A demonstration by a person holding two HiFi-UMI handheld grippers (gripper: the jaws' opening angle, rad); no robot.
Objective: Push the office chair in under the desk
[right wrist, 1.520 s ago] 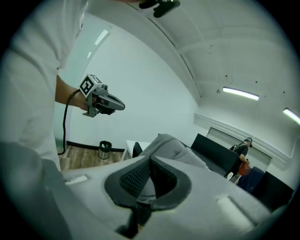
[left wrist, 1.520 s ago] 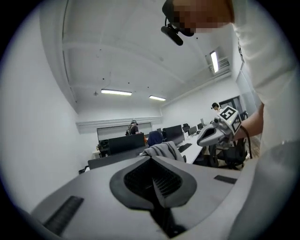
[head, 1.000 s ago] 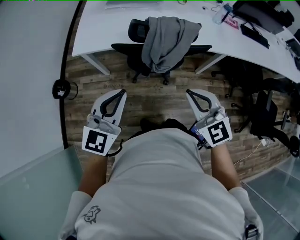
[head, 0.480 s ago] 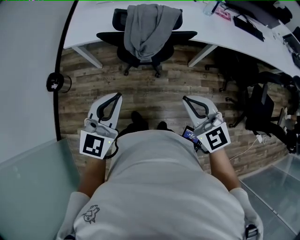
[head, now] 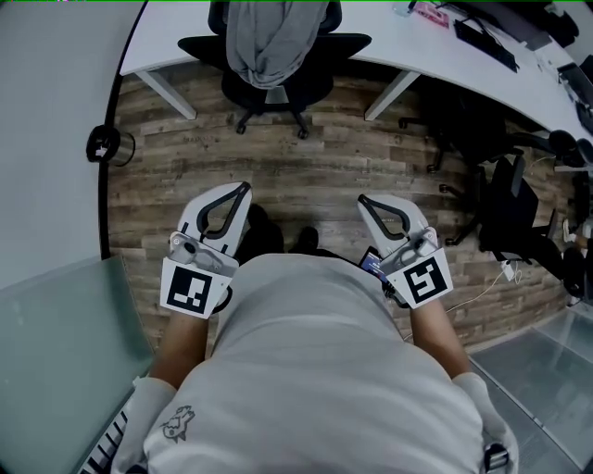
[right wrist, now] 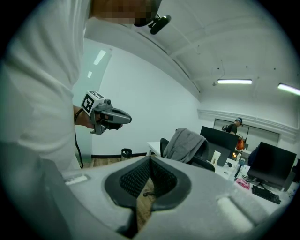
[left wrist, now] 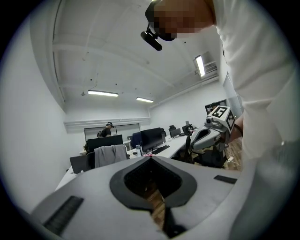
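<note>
Grey jacket (head: 273, 42) drapes office chair (head: 310, 88) at desk (head: 445, 56).

The wood-plank floor (head: 315, 176) is carrying all standing items. The white table (head: 165, 42) is running across the top of the head view and is resting on slanted white legs (head: 171, 95) that are meeting the planks. The office chair (head: 278, 91) is standing on the floor with its seat partly under the table edge, between two of the legs. A small black round container (head: 107, 146) is sitting on the floor at the left, beside the wall. Dark chairs (head: 508, 208) are standing at the right, and a light cable (head: 505, 276) is lying on the planks near them. A keyboard (head: 486, 44) and a pink item (head: 432, 13) are lying on the table.
</note>
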